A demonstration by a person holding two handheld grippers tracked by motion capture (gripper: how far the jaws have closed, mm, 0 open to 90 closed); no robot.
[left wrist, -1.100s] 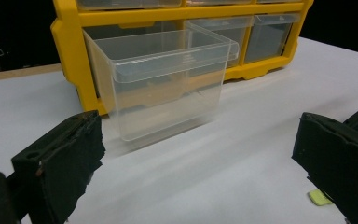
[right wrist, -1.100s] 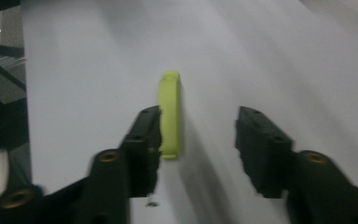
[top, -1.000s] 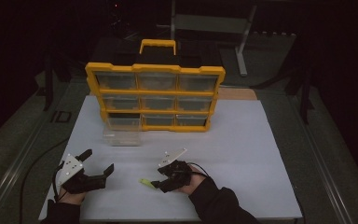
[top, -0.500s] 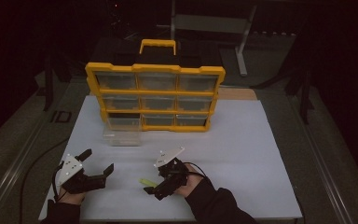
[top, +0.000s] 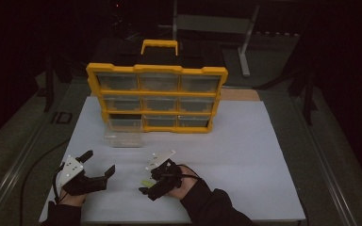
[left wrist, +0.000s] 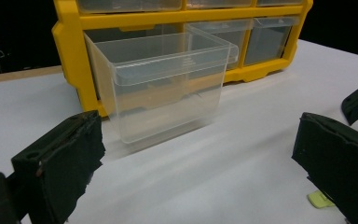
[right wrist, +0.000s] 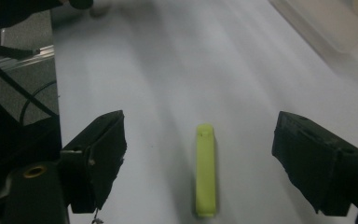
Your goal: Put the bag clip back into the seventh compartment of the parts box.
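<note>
The small yellow-green strip [right wrist: 205, 170] lies flat on the white table [top: 245, 141], free between the jaws of the right hand-held gripper [top: 150, 186], which stand wide apart with neither pad touching it. A second ago that hand-held gripper held the strip at its tip; since then its jaws have been opening, and the hand has drawn back toward the person. The left hand-held gripper [top: 99, 164] has kept its place, jaws apart and holding nothing. The clear plastic drawer [left wrist: 161, 88] still stands just before the yellow organizer [top: 156, 96].
</note>
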